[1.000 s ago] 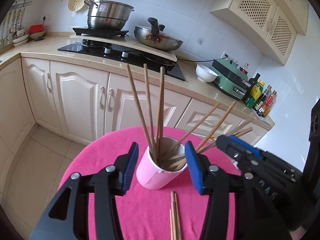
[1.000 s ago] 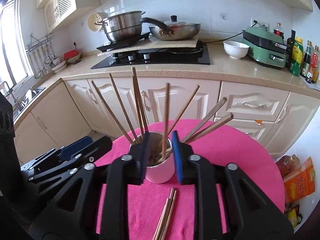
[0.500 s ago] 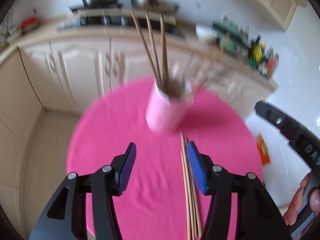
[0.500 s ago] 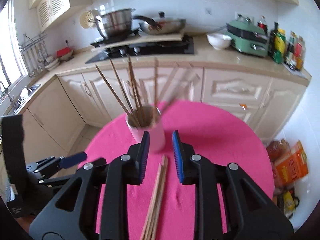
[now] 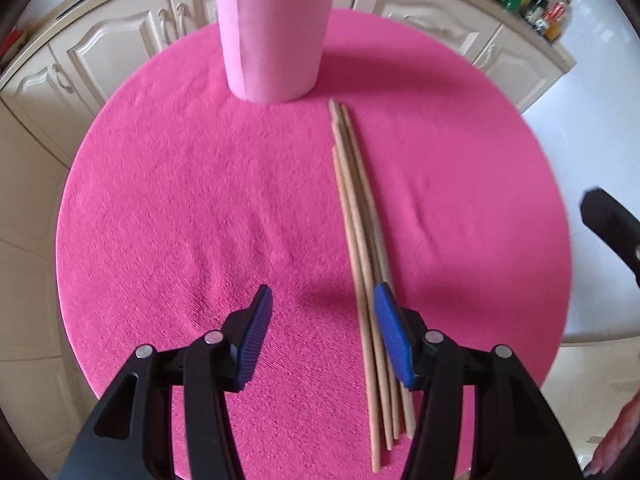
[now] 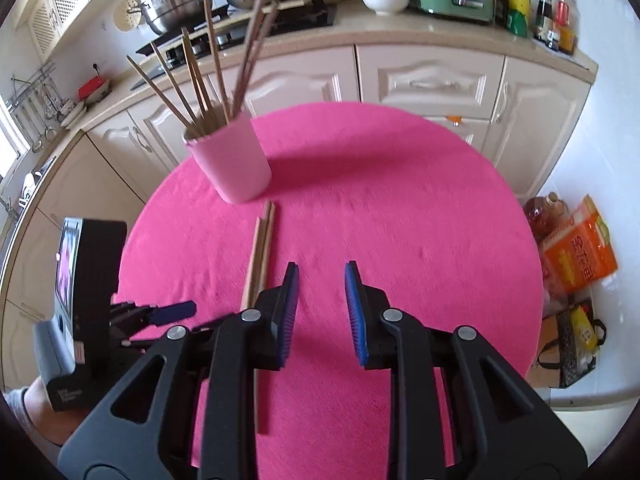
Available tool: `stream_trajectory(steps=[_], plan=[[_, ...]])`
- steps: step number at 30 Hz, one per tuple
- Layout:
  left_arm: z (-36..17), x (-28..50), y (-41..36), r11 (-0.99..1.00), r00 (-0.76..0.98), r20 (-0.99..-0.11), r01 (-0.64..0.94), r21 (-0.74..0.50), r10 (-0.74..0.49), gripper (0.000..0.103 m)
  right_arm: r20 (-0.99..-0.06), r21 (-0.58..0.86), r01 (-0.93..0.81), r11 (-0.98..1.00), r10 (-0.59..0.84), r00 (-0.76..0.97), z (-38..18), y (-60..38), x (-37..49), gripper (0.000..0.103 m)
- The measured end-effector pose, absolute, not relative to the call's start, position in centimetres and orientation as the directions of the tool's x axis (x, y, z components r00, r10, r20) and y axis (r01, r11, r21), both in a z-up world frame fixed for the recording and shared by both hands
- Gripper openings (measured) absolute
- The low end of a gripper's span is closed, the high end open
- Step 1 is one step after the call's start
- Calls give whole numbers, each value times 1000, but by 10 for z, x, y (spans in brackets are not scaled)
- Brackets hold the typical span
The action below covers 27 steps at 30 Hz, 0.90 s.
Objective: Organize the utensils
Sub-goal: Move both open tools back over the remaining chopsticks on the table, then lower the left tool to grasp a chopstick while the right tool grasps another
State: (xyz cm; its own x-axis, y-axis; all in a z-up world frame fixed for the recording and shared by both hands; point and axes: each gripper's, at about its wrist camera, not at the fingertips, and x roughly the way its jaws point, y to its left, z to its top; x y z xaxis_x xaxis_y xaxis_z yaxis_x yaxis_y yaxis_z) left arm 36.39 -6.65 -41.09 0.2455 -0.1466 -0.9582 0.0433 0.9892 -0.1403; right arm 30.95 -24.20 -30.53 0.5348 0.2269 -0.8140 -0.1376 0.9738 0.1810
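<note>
As a pink cup [image 5: 275, 36] already bristling with chopsticks stands near the far edge of the round pink surface [image 5: 168, 208], a loose bundle of chopsticks [image 5: 362, 240] lies flat just in front of it, running back toward the near edge. Poised over the near end of that bundle, the left gripper [image 5: 320, 336] points steeply down, its fingers [image 5: 390, 336] apart and empty, one blue pad just beside the sticks and the other well to their left. The right gripper [image 6: 322, 312] hangs beside the bundle on its right, fingers a narrow gap apart with nothing between them. The pick-up of the remaining chopsticks appears to be the step in hand. Next, the left gripper likely needs to straddle the sticks and close on them, then carry them to the cup.
</note>
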Motion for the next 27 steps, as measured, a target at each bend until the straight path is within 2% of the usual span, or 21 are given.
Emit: stream_trajectory(steps=[6, 17, 20, 22, 27], plan=[[-422, 369, -71, 993, 220, -968, 32, -115, -119, 53, -829, 203, -140, 969, 246, 502, -321, -249, 313, 43], [-419, 381, -65, 999, 191, -981, 25, -21, -25, 53, -839, 223, -173, 959, 280, 466, -330, -250, 329, 44], [-421, 382, -52, 995, 169, -982, -29, -92, -85, 53, -845, 233, -174, 957, 288, 451, -335, -250, 334, 44], [-422, 383, -50, 995, 158, -984, -32, -90, -84, 53, -849, 238, -178, 955, 293, 440, -337, -249, 338, 44], [-427, 397, -74, 1000, 124, -992, 8, 8, 7, 53, -858, 235, -201, 951, 300, 417, -340, -241, 347, 44]])
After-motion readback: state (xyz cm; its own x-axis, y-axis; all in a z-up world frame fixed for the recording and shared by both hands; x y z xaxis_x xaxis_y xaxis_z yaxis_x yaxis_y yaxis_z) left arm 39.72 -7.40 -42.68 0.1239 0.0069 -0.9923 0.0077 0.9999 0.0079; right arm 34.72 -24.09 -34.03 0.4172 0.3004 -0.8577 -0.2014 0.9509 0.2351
